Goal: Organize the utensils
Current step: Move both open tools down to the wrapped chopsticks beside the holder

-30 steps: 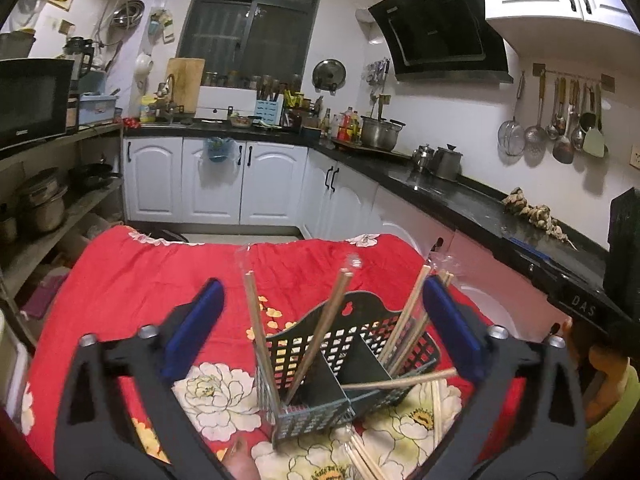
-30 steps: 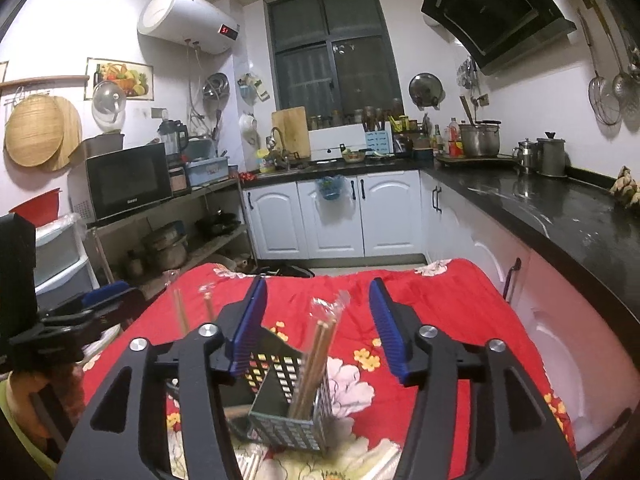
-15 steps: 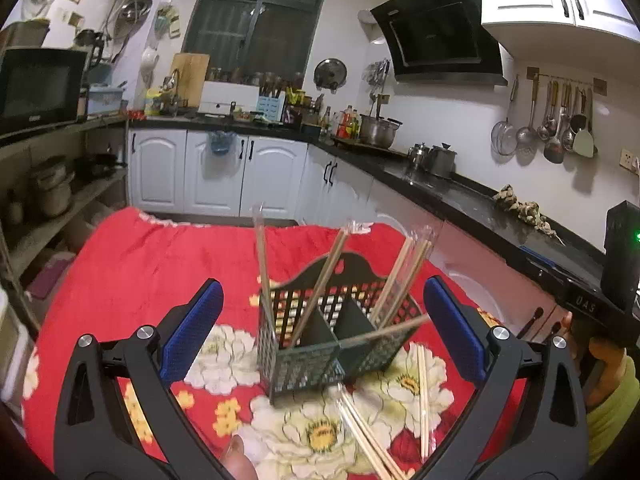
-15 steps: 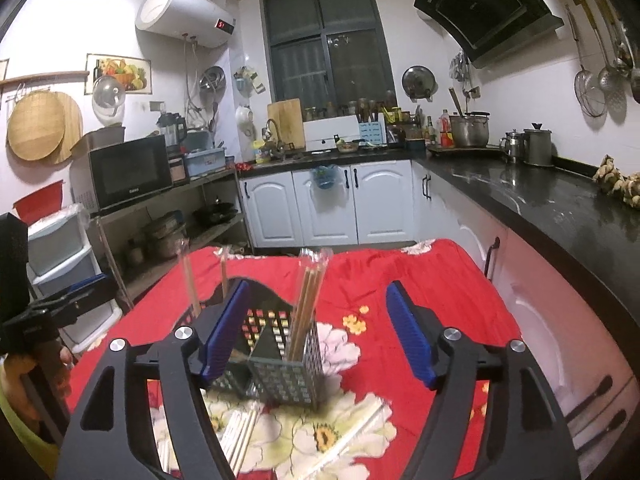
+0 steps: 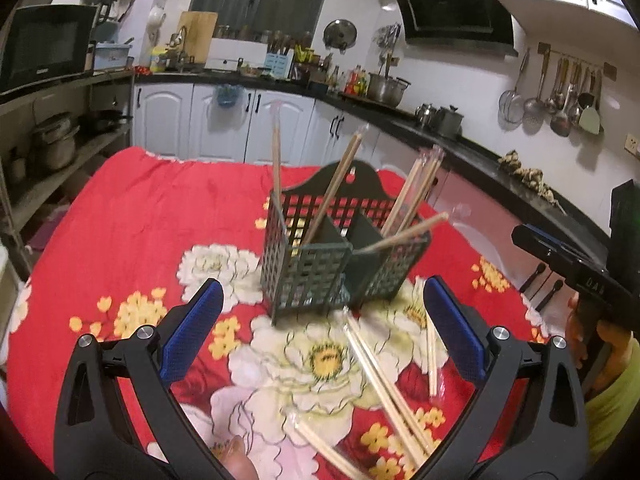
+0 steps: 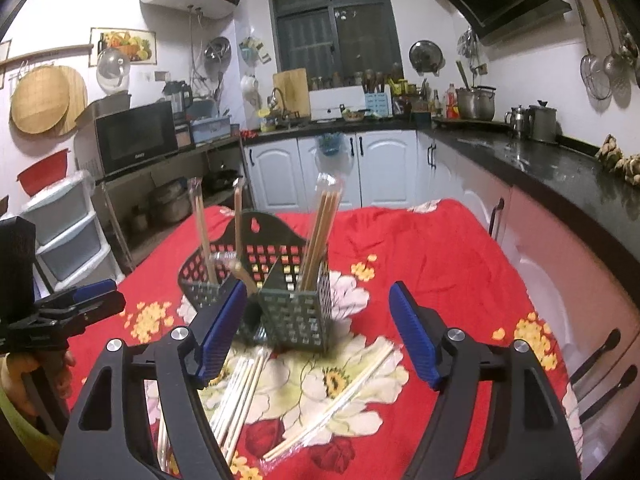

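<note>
Several wrapped chopsticks (image 6: 240, 392) behind left claw finger (image 6: 220, 328)

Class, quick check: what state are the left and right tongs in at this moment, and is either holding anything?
Left tongs: open, holding nothing; the chopstick basket stands ahead of them.
Right tongs: open, nothing gripped.

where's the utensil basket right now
The dark utensil basket stands upright on the red flowered cloth, centre of both wrist views, just ahead of the open grippers. Wrapped chopsticks lie loose on the cloth in front of it.
</note>
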### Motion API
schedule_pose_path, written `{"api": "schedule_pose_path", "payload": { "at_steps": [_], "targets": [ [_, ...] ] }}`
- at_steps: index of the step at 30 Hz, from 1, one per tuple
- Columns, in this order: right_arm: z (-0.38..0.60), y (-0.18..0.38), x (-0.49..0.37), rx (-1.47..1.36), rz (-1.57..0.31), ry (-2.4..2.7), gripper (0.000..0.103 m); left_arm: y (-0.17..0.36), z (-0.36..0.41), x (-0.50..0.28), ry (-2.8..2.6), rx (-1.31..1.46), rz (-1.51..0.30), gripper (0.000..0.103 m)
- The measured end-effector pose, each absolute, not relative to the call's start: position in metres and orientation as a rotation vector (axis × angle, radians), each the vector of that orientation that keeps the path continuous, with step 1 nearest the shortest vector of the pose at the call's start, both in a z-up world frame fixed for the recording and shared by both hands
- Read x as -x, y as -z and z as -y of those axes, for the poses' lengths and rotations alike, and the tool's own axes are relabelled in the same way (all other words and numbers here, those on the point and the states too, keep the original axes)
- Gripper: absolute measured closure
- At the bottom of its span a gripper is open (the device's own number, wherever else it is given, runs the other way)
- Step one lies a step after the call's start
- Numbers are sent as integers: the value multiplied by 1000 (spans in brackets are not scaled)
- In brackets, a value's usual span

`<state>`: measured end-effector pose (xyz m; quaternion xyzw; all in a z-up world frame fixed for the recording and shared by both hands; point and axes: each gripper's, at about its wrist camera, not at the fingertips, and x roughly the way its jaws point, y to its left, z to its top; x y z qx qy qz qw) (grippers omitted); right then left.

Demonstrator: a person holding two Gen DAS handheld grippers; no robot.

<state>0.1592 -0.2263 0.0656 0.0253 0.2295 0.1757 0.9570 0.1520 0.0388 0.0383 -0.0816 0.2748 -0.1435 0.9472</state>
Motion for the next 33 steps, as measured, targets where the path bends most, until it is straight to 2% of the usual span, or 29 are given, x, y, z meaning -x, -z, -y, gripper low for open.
{"api": "schedule_pose_path", "payload": {
  "at_steps": [27,31,32,33],
  "targets": [
    [181,-13,-156,54,-647,-473,32,19,-43,-127,272,194,-739,11],
    [173,0,-167,56,-705,-486,44,32,-42,-127,272,203,-782,11],
    [169,5,-172,56,-735,-489,48,35,-42,-127,272,209,-794,14],
    [167,8,-176,53,-754,-496,50,40,-43,-127,280,226,-812,24]
  ]
}}
